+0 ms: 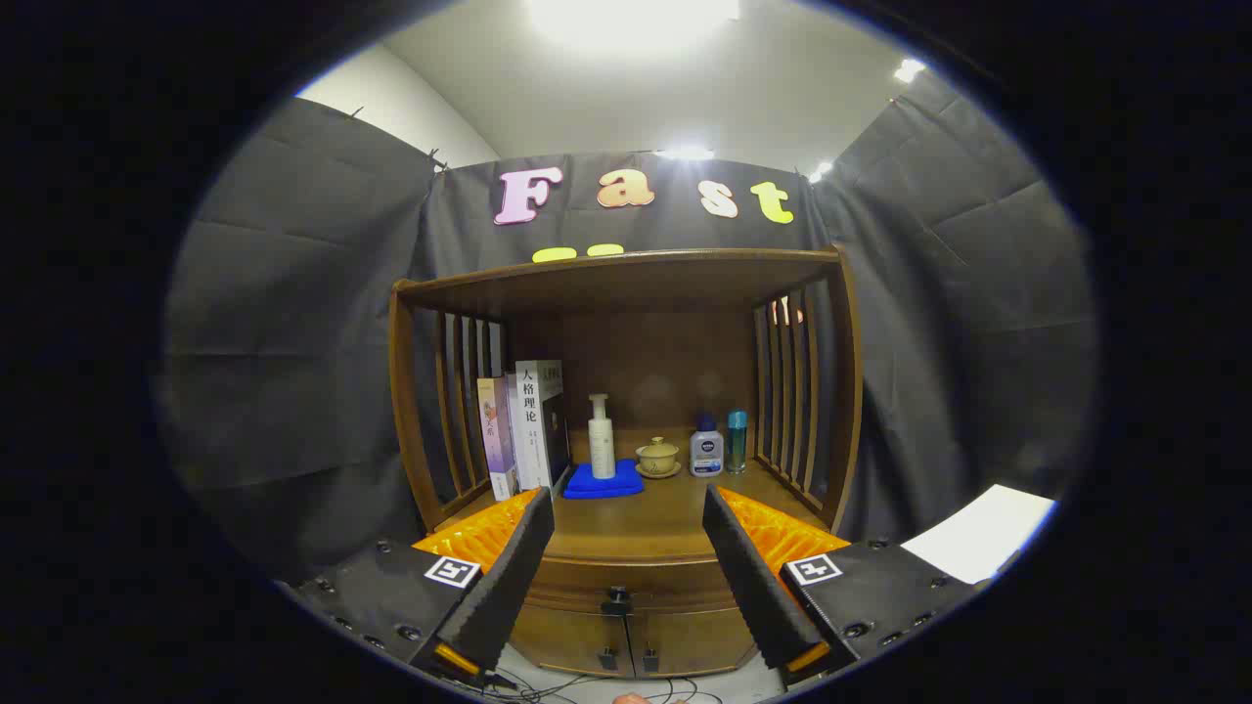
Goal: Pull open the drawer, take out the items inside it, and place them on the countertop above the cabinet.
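The gripper [628,548] hangs with its ribbed, foam-like jaws spread wide and holding nothing, and between them, low on a glossy brown wooden cabinet [626,293] with slatted sides, sits the closed drawer [621,579] with its small dark knob [617,598], above two little doors. On the desk [646,518] above the drawer, beyond the jaws, stand upright books [528,425], one spine printed with Chinese characters, beside a white pump bottle [601,437] on a folded blue cloth [603,481]. Right of those are a small lidded ceramic teacup [658,457] on a saucer, a squat white bottle with a dark blue cap [706,451] whose label is too small to read, and a slim teal cylinder [737,440].
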`<move>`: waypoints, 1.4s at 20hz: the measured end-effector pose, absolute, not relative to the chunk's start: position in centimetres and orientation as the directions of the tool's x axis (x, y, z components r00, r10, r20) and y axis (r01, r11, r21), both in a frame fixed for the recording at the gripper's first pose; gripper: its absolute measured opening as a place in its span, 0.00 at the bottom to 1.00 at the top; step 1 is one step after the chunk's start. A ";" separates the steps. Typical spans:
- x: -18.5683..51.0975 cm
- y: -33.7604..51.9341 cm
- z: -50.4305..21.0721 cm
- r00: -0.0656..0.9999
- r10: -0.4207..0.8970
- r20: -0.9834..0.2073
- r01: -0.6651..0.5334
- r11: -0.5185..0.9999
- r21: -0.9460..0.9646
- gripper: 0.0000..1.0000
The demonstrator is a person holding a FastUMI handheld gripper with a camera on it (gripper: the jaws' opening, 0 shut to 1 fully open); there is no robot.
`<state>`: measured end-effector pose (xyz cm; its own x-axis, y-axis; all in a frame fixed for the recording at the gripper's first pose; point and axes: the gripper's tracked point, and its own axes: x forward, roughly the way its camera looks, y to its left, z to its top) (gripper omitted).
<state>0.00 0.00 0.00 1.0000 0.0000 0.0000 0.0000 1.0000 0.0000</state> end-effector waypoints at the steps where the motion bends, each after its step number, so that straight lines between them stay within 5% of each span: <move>1: 0.0 -0.3 0.0 1.000 -0.006 -0.002 0.006 1.000 0.003 0.98; 28: 2.2 -0.5 -2.6 0.999 -0.024 -0.033 0.025 0.999 0.027 0.98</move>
<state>2.17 -0.51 -2.58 0.9992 -0.0244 -0.0325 0.0253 0.9993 0.0269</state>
